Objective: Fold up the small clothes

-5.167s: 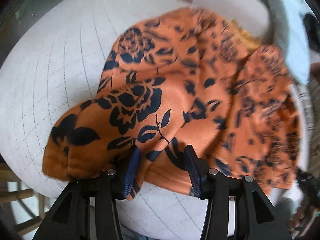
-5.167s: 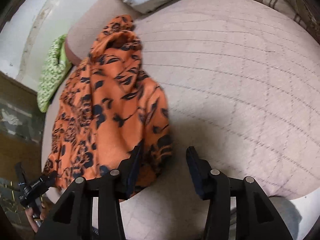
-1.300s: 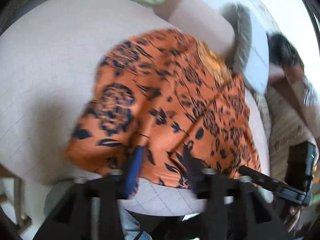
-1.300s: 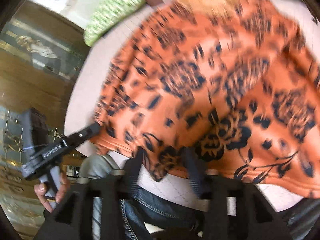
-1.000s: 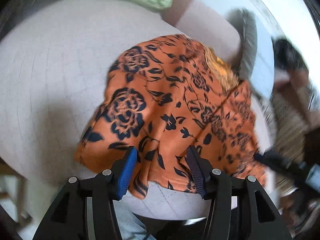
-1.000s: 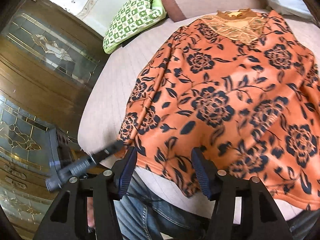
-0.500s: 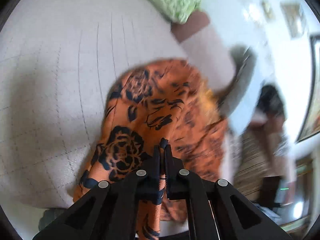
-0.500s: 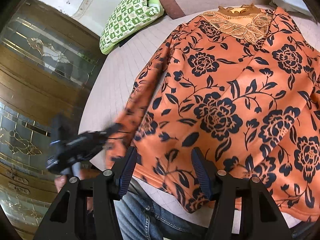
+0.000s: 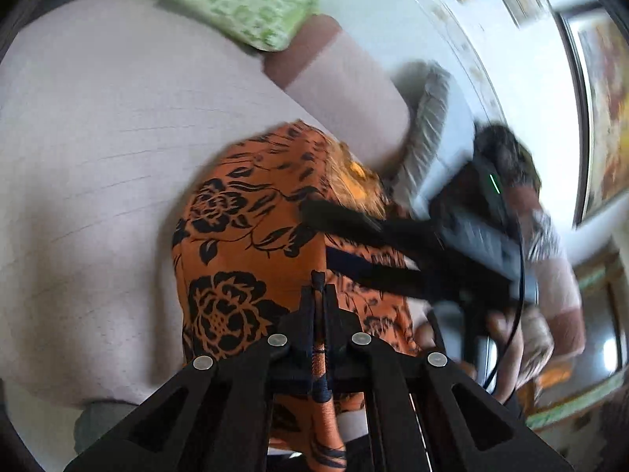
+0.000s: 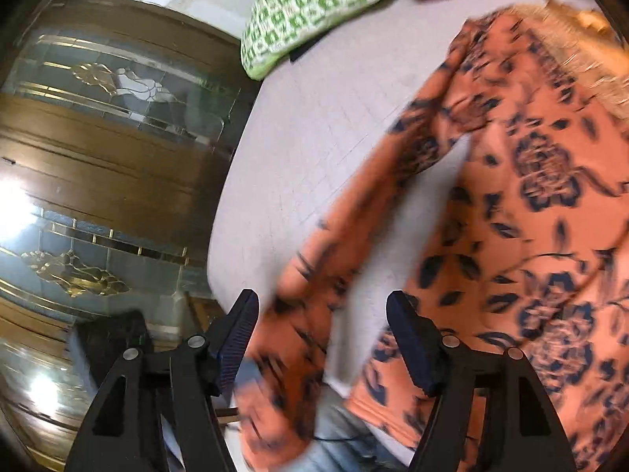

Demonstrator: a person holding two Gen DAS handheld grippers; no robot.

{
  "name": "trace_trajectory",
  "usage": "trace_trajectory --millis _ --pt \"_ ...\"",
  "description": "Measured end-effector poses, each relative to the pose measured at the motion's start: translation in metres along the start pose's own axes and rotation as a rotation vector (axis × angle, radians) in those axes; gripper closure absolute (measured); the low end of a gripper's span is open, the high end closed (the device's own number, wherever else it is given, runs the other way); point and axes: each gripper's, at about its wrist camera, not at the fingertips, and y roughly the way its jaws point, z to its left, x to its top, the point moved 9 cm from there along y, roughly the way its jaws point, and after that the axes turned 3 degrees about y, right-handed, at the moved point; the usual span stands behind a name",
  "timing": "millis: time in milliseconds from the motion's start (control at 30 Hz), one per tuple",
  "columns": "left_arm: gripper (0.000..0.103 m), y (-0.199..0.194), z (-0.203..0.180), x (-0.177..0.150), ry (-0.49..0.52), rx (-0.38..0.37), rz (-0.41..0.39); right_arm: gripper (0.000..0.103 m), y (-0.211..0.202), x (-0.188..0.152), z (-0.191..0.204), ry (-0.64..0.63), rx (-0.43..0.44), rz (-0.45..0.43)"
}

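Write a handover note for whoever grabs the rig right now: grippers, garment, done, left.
Left gripper: shut on the orange top, pinching a fold of fabric at its near edge.
Right gripper: jaws opening, nothing gripped; blurred sleeve cloth lies loose between its fingers.
Top lies on the quilted cushion, neckline far, one side raised. Green pillow sits behind.
Done: edge picked up.
Left: every fold, as far as the blur lets me judge. Probably carry this side across first.
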Motion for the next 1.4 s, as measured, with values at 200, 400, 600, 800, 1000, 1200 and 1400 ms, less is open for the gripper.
trace_trajectory --millis 200,400,600,800,1000,1200,1400 --pt "0.101 0.01 -0.056 0.008 0.096 -0.07 0.029 0.098 -0.049 0.006 -0.003 -0.037 -0.067 -0.063" --pt "0.101 0.047 -0.148 -0.009 0.208 -0.196 0.106 0.099 -0.142 -0.006 -0.038 -0.045 -0.085 -0.161" --pt "0.097 0.104 -0.177 -0.057 0.264 -0.226 0.287 0.094 -0.187 -0.016 -0.156 0.023 -0.208 -0.156" --pt "0.078 0.097 -0.11 -0.031 0.12 -0.108 0.219 0.079 -0.185 -0.043 -0.248 0.207 -0.21 -0.176" --pt "0.077 0.077 -0.039 -0.008 -0.037 0.066 0.125 0.049 -0.207 -0.092 -0.244 0.182 -0.194 -0.258" --pt "0.077 0.081 -0.004 0.018 -0.094 0.13 0.092 0.103 -0.197 -0.105 -0.251 0.185 -0.306 -0.204" --pt "0.077 0.107 0.016 0.036 -0.129 0.139 0.093 0.103 -0.248 -0.12 -0.243 0.167 -0.428 -0.261"
